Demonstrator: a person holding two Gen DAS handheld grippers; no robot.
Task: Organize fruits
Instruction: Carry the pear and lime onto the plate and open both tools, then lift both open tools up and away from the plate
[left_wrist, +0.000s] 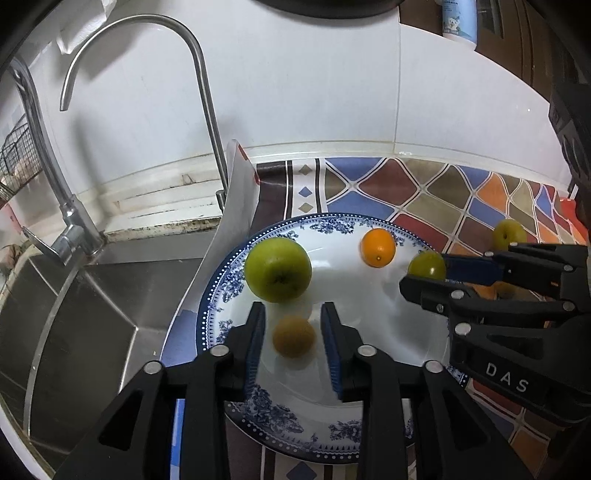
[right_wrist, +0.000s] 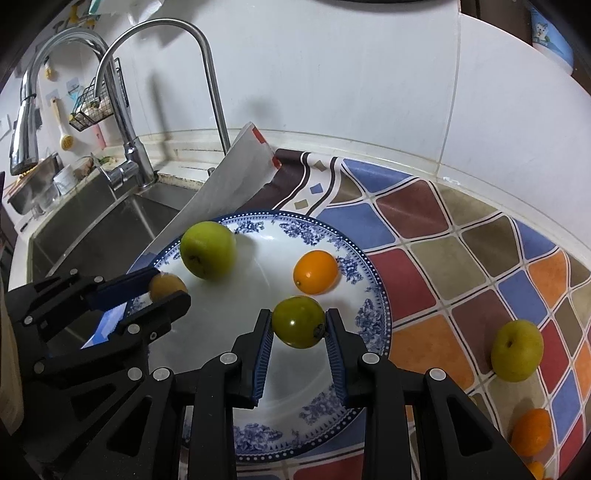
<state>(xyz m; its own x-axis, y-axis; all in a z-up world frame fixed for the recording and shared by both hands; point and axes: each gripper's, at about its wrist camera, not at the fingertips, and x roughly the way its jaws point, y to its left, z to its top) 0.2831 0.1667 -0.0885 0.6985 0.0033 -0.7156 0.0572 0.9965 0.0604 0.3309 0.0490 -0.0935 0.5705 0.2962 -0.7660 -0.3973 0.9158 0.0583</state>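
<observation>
Here, through my left wrist camera, I look down on a blue-and-white plate (left_wrist: 236, 291) lying on a patterned mat (left_wrist: 369, 192) beside a steel sink (left_wrist: 92, 314). My left gripper (left_wrist: 293, 339) hangs over the plate with its jaws parted around a small brownish-yellow fruit (left_wrist: 293, 336); gaps show on both sides, so the blue pads are not pressing it, and the fruit rests on the plate. Behind it on the plate sit a large green apple (left_wrist: 277, 269) and an orange fruit (left_wrist: 378, 247). My right gripper (left_wrist: 424, 273) reaches in from the right, clenched on a small dark-green fruit (left_wrist: 427, 265). Another yellow-green fruit (left_wrist: 509, 233) lies on the mat beyond the plate.

Next, through my right wrist camera, the right gripper (right_wrist: 299, 328) grasps the dark-green fruit (right_wrist: 298, 322) between both pads, over the plate's (right_wrist: 373, 295) right side. I cannot tell whether the fruit touches the plate. The left gripper (right_wrist: 166, 291) enters from the left with the brownish fruit (right_wrist: 168, 286) between its fingers. The apple (right_wrist: 208, 249) and orange fruit (right_wrist: 316, 271) sit on the plate. On the mat (right_wrist: 424, 236) to the right lie a yellow-green fruit (right_wrist: 517, 355) and an orange one (right_wrist: 532, 432), well apart from the plate.
</observation>
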